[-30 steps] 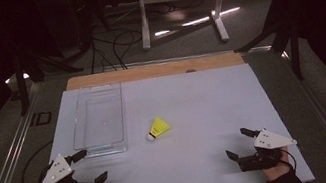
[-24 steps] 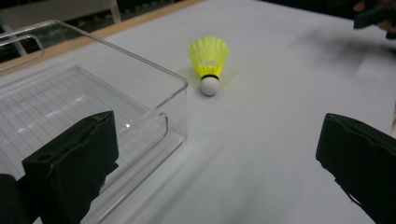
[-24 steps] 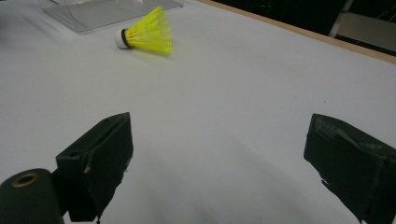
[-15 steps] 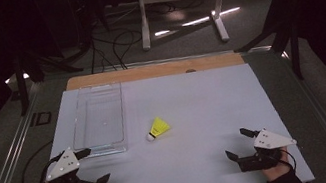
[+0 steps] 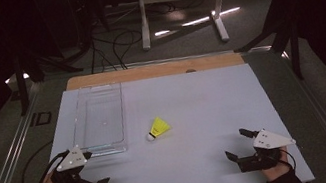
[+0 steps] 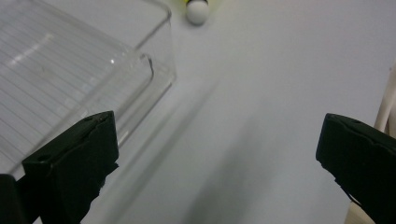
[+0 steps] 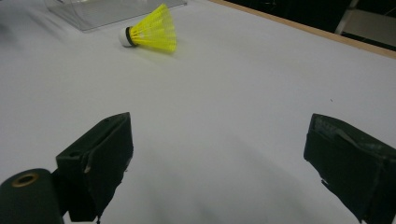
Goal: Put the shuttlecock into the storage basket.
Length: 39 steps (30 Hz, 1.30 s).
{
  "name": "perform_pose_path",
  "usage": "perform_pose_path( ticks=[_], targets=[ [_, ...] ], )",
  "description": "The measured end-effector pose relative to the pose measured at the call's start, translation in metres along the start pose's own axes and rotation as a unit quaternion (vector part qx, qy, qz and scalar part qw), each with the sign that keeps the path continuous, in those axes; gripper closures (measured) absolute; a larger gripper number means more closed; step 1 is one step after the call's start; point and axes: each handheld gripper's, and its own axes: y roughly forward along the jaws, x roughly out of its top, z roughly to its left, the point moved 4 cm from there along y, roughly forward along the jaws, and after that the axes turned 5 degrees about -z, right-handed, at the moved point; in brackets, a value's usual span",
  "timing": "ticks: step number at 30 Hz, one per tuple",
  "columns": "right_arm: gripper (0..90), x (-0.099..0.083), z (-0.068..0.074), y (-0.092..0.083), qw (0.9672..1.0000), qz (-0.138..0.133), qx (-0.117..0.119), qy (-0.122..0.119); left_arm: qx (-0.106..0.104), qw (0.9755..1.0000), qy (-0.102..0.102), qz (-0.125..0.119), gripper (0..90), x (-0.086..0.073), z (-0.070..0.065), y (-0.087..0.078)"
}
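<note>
While its jaws stand spread wide with nothing between them, the left hand-held gripper (image 5: 92, 169) sits low over the white surface (image 5: 196, 116), just beside the near corner of the clear tray (image 5: 99, 115). The right hand-held gripper (image 5: 238, 145), also spread, rests well apart. Between them, just right of the tray, lies the yellow shuttlecock (image 5: 157, 128).
</note>
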Motion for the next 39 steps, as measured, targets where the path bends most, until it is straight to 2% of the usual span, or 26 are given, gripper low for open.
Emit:
perform_pose_path(
  ticks=[8,23,26,30,32,39],
  targets=[
    [8.2,0.000,0.001,0.001,1.0000,0.002,0.003,0.002,-0.012,0.9986,-0.001,0.051,0.2,-0.001,-0.001,0.005],
    [8.2,-0.001,0.001,0.001,1.0000,0.004,0.005,0.001,-0.028,0.9934,0.003,0.111,0.2,0.004,-0.002,0.009],
    [8.2,-0.001,0.001,0.001,1.0000,0.004,0.005,0.003,-0.026,0.9912,0.001,0.130,0.2,0.005,-0.004,0.011],
    [8.2,-0.001,0.000,0.001,1.0000,0.004,0.005,0.002,-0.040,0.9888,-0.009,0.144,0.2,0.008,-0.005,0.012],
    [8.2,-0.001,0.000,0.001,1.0000,0.004,0.005,0.003,-0.035,0.9880,0.000,0.150,0.2,0.010,-0.007,0.013],
    [8.2,-0.001,0.001,0.001,1.0000,0.004,0.007,0.004,-0.048,0.9837,0.004,0.174,0.2,0.016,-0.011,0.017]
  ],
)
